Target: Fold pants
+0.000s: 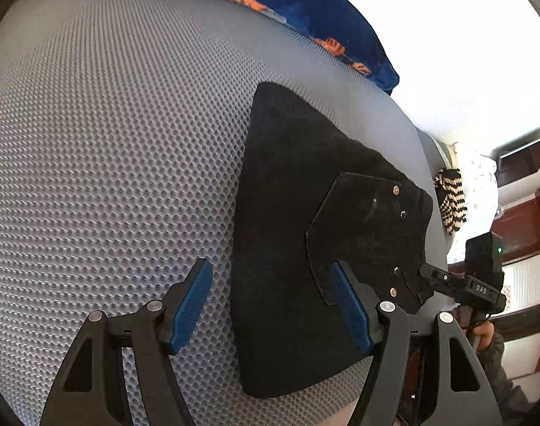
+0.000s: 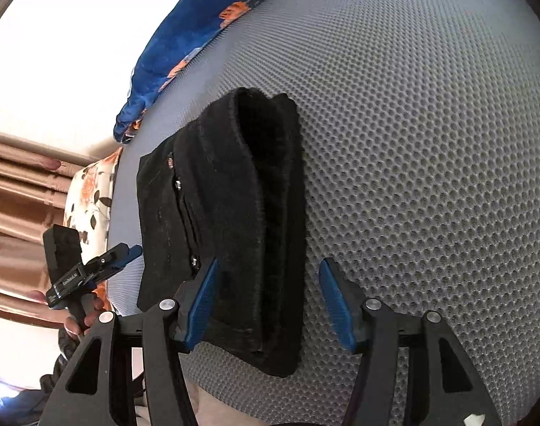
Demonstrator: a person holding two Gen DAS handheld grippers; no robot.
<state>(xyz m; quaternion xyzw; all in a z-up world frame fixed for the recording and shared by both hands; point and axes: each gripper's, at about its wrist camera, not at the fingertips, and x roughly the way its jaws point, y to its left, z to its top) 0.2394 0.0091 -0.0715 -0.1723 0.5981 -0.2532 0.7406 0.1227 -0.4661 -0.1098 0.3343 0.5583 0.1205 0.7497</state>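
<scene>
**Inspector A:** Item one, the black pants: folded into a compact bundle, lying flat on the grey honeycomb mat. A back pocket with rivets faces up. The bundle sits near the mat's edge on the person's side, toward the corner below the blue floral cloth.

**Inspector B:** Confirmed from the right wrist view: pants layered, fold edges stacked, mat bare beyond them.

**Inspector A:** Left gripper?

**Inspector B:** Fingers spread partway, nothing between the blue pads; one finger hangs over the pants, the other over the mat. Contact I cannot tell.

**Inspector A:** Right gripper?

**Inspector B:** Likewise parted, straddling the bundle's near end, pads not pressing on the cloth. A hand shows under the left tool.
</scene>
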